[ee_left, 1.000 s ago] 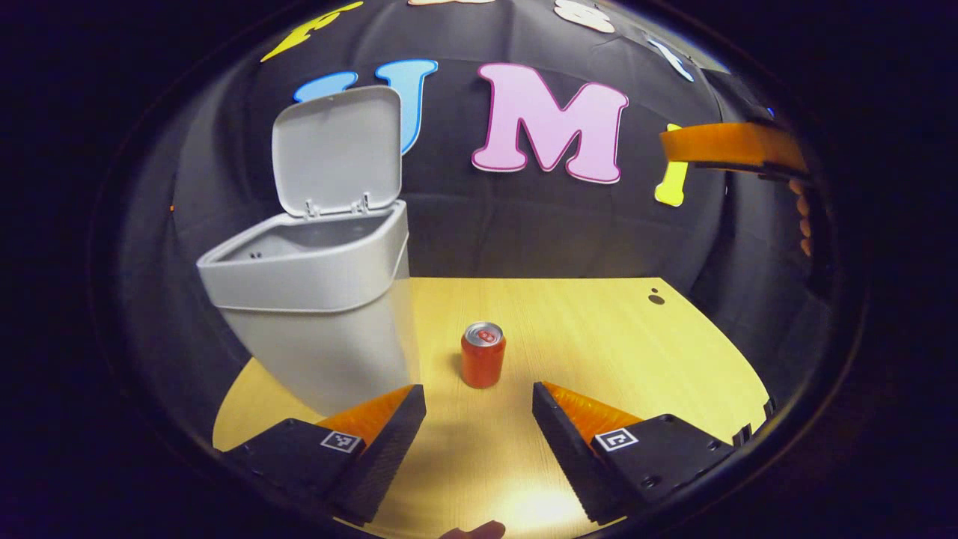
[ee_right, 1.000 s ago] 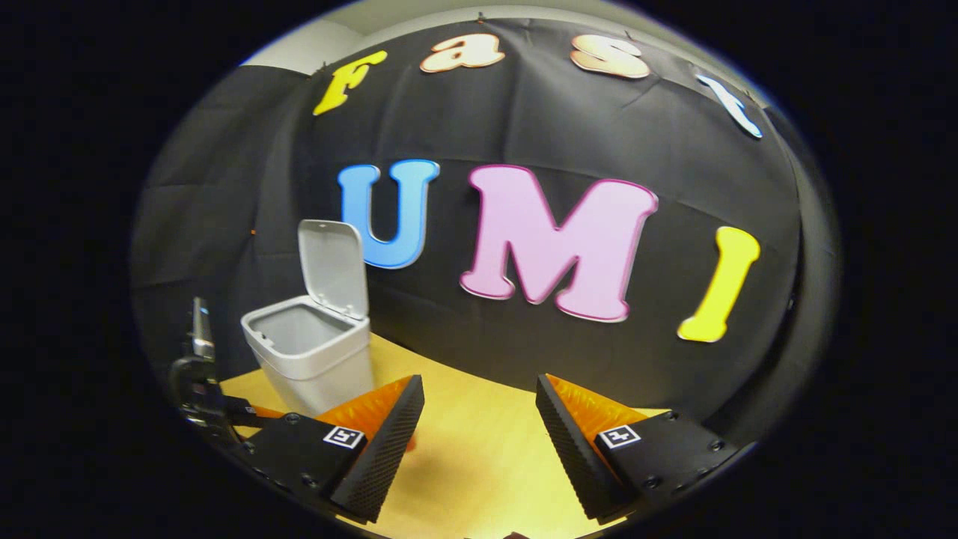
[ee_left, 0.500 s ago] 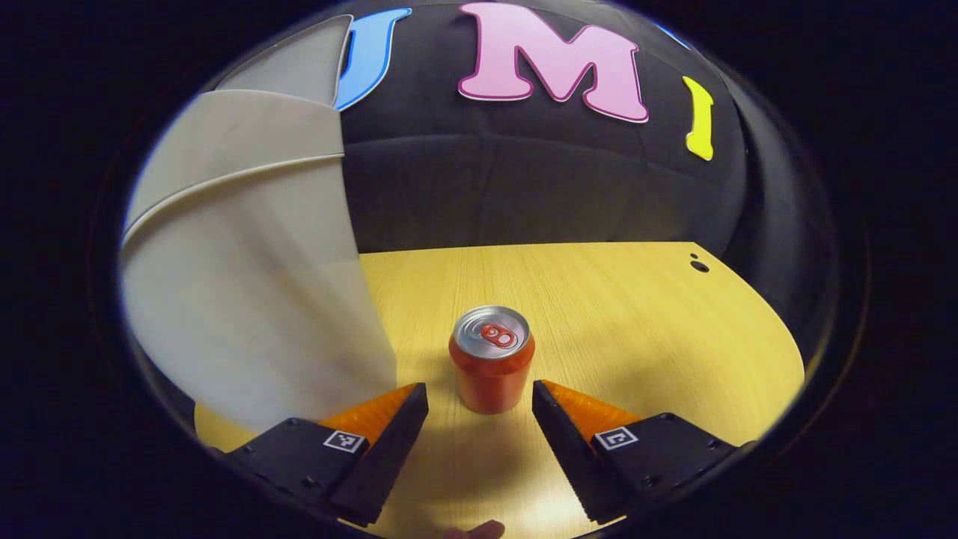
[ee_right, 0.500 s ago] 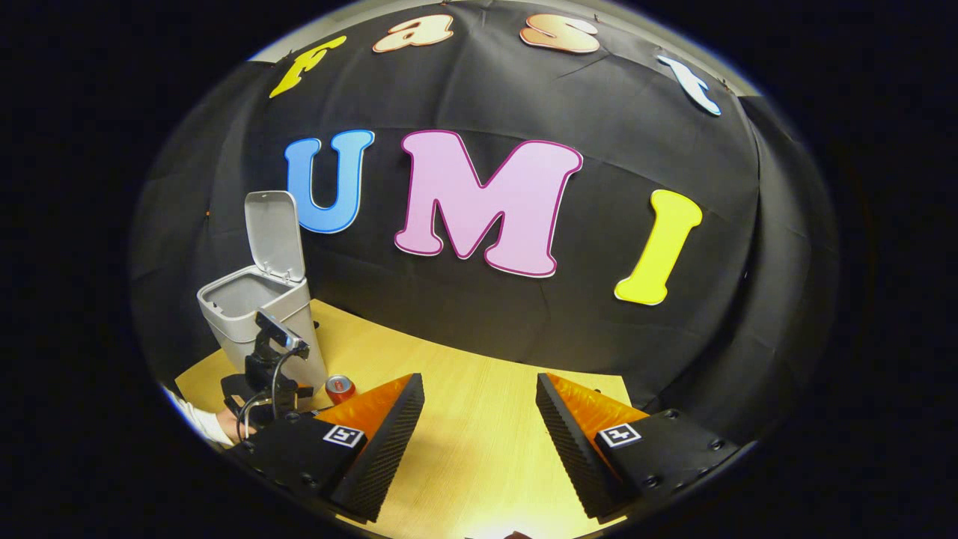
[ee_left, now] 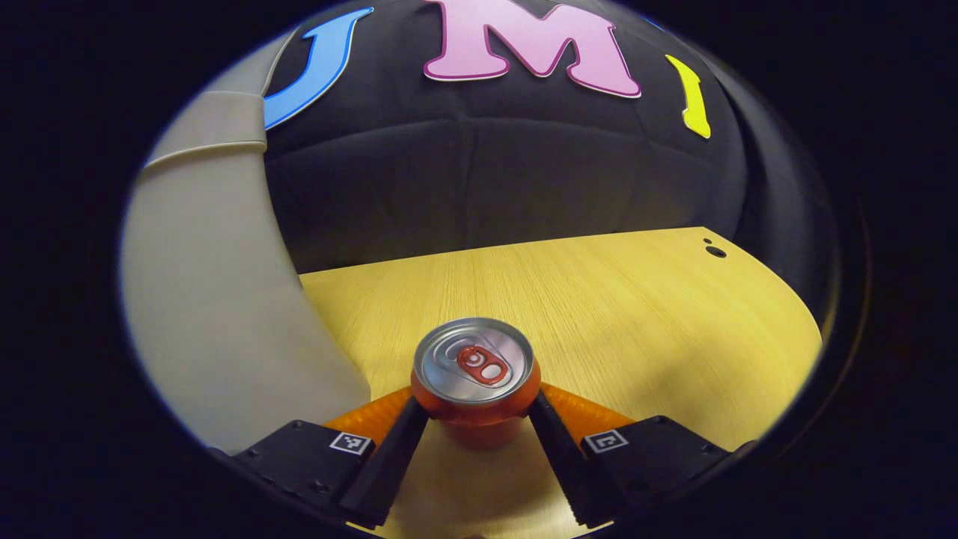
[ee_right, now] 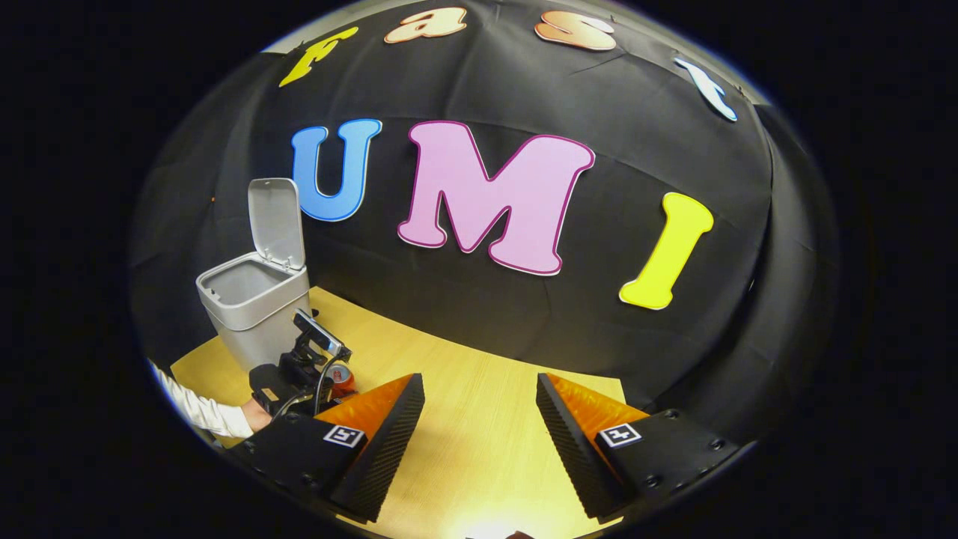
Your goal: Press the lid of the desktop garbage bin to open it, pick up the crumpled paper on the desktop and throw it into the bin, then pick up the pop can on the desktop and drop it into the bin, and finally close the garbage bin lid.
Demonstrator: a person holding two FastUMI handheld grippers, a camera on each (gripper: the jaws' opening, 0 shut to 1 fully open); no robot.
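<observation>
In the left gripper view, the left tool (ee_left: pixel 476 419) sits low over the wooden table (ee_left: pixel 636 314), and the pop can (ee_left: pixel 476 374) stands upright between its two fingers. Both fingers (ee_left: pixel 393 457) lie against the can's sides, so the tool is clamped on the can, whose base rests on the table. The silver top with its red tab faces up. Just to the left of the can rises the grey wall of the garbage bin (ee_left: pixel 217 299), close beside the tool but apart from the can.

In the right gripper view, the right tool (ee_right: pixel 479 427) hangs above the table (ee_right: pixel 464 419) toward its front edge, fingers wide apart with nothing between them. Farther off, near the table's far left corner, the bin (ee_right: pixel 251 314) stands with its lid (ee_right: pixel 275 221) swung up and open. In front of the bin, a hand in a white sleeve (ee_right: pixel 198 408) holds the left tool (ee_right: pixel 333 378), and a bit of the red can (ee_right: pixel 343 378) shows at its tip.
</observation>
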